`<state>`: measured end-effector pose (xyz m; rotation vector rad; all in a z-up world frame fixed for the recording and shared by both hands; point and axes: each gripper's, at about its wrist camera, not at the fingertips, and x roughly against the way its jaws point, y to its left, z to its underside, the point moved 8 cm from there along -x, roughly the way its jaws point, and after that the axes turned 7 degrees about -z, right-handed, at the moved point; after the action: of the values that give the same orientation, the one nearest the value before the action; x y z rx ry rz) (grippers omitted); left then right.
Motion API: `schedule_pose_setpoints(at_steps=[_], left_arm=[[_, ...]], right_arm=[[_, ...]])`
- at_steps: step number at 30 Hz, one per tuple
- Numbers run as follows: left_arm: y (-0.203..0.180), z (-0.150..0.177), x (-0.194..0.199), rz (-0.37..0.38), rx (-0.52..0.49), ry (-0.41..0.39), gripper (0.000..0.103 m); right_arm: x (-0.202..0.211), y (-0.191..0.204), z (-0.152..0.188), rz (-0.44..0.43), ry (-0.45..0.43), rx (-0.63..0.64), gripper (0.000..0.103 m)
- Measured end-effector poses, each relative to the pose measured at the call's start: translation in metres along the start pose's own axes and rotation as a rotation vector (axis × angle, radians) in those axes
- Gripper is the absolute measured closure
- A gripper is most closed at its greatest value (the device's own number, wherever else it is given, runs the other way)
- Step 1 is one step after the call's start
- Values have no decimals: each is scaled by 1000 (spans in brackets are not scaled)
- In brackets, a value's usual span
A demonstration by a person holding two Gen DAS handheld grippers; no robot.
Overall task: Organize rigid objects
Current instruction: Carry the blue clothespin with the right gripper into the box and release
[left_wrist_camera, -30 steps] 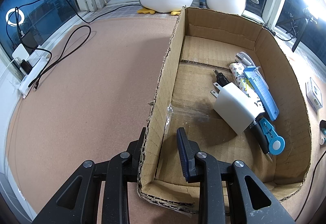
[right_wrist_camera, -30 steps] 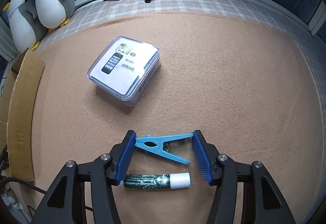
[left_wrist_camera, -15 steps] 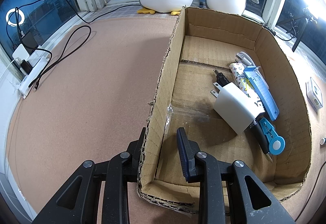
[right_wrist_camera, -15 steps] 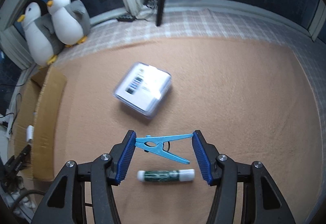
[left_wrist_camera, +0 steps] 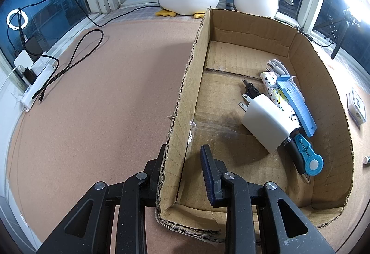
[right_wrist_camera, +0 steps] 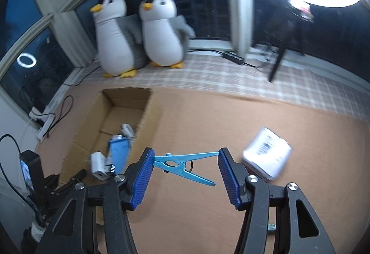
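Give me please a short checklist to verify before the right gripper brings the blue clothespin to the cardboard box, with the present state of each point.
1. Clothespin held: the blue clothespin spans lengthwise between the pads of the right gripper, clear of the mat. Ok.
2. Box steadied: the left gripper is clamped on the near side wall of the cardboard box. Ok.
3. Free floor inside: bare cardboard lies left of the white charger. Ok.
4. Path clear: only open mat shows between clothespin and box. Ok.
5. Grip security: the pin is held only by its ends. Cannot tell.
6. Items left outside: the clear plastic case remains on the mat. Not ok.
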<state>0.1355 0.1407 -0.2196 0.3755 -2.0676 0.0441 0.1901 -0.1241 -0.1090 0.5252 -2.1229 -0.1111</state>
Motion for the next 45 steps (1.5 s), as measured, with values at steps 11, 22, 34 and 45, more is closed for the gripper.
schedule_pose_setpoints(at_steps=[11,22,34,45], left_arm=[[0,-1,1,0,1,0,75],[0,0,1,0,3,0,75],[-1,-1,1,0,3,-1,74],[-1,-1,1,0,4,-2,74]], right_arm=[[-41,75,-11,-56,35,136,50],[-78,96,-6,-62,88,183,50],[-104,101,2,-48,142,210,50],[-109,98,6,-34,149,215,46]])
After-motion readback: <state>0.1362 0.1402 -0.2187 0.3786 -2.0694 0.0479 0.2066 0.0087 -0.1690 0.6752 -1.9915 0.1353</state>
